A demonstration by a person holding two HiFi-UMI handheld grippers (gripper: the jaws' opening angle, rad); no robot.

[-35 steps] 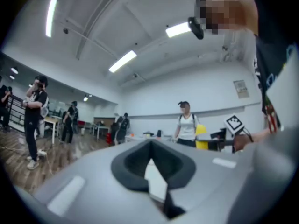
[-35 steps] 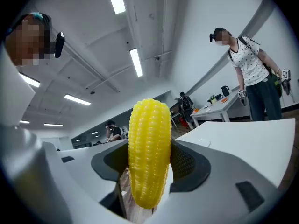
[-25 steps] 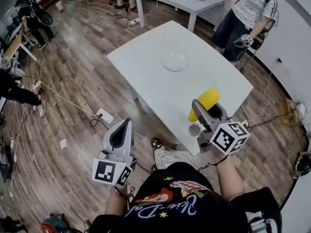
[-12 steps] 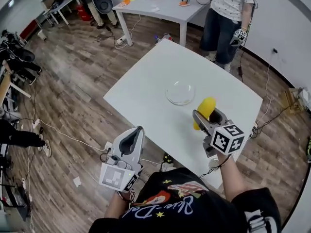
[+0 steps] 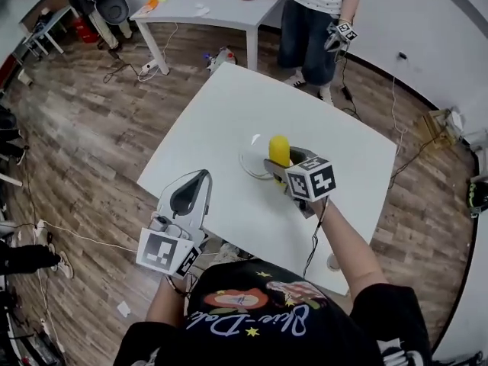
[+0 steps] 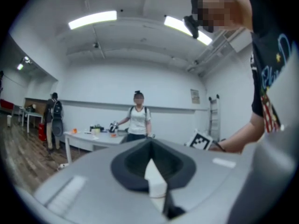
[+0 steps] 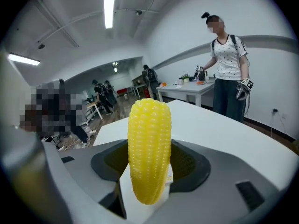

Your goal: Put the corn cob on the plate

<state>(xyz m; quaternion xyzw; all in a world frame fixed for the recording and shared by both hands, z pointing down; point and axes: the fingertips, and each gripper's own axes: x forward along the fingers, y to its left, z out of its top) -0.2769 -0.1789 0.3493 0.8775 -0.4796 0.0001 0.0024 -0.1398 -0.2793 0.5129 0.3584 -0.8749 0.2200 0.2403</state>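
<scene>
Nearest the body, off the near edge of the table: grey hand-held left gripper [image 5: 197, 181] with its marker cube, jaws pressed together on nothing, idle.

Further out, over the white square table [image 5: 221, 105]: grey right gripper [image 5: 280, 166], jaws clamped on the lower part of the yellow, kernel-ridged corn cob [image 7: 149, 148]. Seen standing upright from the white pads in the right gripper view; seen in the head view as a yellow cob [image 5: 279, 149] poking out ahead of the jaws, above the near right rim of the clear glass round plate [image 5: 250, 164]. Impossible to tell whether touching the glass or hanging just over it.

Judged as the end of the carry, with the release not yet made. Next move likely: nudge a little further over the plate's middle, tip or lower until the cob rests on the glass, then spread the jaws and draw back without rolling it off the shallow rim.

Count on the table: one corn cob, one plate. Two grippers in hand.

Beyond, on the wooden plank floor [image 5: 91, 128]: a second white table [image 5: 206, 10] bearing small items, and one standing person [image 5: 316, 6] beside it.
</scene>
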